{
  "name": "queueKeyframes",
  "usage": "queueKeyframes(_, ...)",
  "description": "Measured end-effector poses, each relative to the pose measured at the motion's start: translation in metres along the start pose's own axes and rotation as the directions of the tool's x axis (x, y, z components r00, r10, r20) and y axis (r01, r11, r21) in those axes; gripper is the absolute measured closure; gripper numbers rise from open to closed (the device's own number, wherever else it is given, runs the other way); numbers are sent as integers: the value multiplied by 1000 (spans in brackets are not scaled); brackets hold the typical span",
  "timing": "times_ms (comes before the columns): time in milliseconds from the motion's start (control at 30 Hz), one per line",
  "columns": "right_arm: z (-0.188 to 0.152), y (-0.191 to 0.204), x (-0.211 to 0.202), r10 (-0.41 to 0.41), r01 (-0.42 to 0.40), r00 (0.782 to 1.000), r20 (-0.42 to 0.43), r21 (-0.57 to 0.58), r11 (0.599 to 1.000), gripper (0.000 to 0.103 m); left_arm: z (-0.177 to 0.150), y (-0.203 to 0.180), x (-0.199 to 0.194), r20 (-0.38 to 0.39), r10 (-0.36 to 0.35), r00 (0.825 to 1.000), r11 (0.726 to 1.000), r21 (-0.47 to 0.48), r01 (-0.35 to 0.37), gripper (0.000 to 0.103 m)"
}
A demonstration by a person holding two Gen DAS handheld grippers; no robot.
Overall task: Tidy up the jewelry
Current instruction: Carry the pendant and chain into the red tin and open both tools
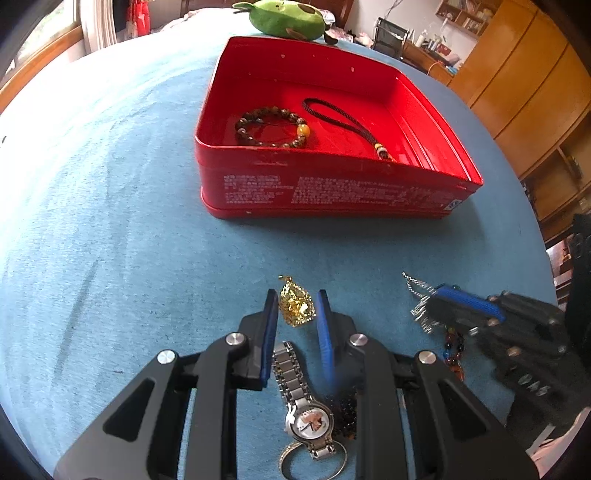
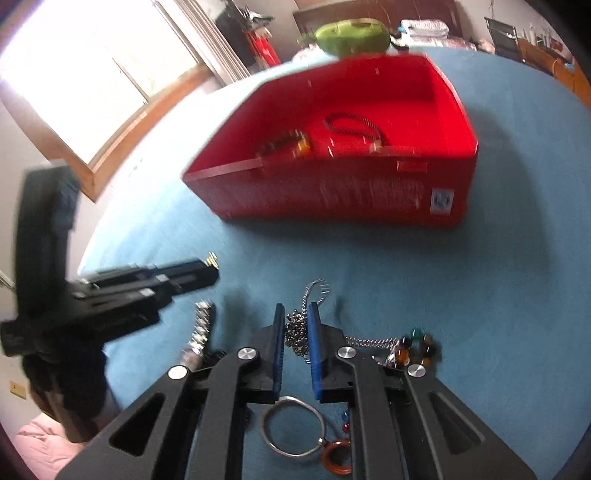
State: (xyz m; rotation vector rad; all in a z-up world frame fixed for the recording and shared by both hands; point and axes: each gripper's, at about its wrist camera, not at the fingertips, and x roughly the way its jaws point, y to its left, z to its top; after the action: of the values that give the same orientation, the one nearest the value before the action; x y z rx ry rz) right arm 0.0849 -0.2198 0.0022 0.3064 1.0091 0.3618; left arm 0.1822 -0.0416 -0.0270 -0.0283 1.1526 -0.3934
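My left gripper [image 1: 297, 295] is shut on a gold pendant [image 1: 295, 306], low over the blue cloth [image 1: 129, 221]. My right gripper [image 2: 296, 306] is shut on a silver chain [image 2: 297, 330] that bunches between its blue pads and trails out ahead. In the left wrist view the right gripper [image 1: 434, 293] sits to the right with the silver chain [image 1: 421, 299] hanging from its tip. The red tin box [image 1: 332, 192] stands open further back and holds a brown bead bracelet [image 1: 273, 127] and a black cord [image 1: 343, 118].
On the cloth under the left gripper lie a steel watch [image 1: 306, 410], dark beads [image 1: 345, 410] and a silver bangle [image 2: 293, 426]. A coloured bead bracelet [image 2: 417, 343] and an orange ring [image 2: 336, 458] lie near the right gripper. A green plush toy [image 1: 284, 16] sits behind the box.
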Motion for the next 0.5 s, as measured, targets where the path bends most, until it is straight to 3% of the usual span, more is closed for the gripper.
queueKeyframes(500,19,4,-56,69,-67,989,132,-20,998,91,-2,-3,-32,90,-2,996,1000,11,1,84)
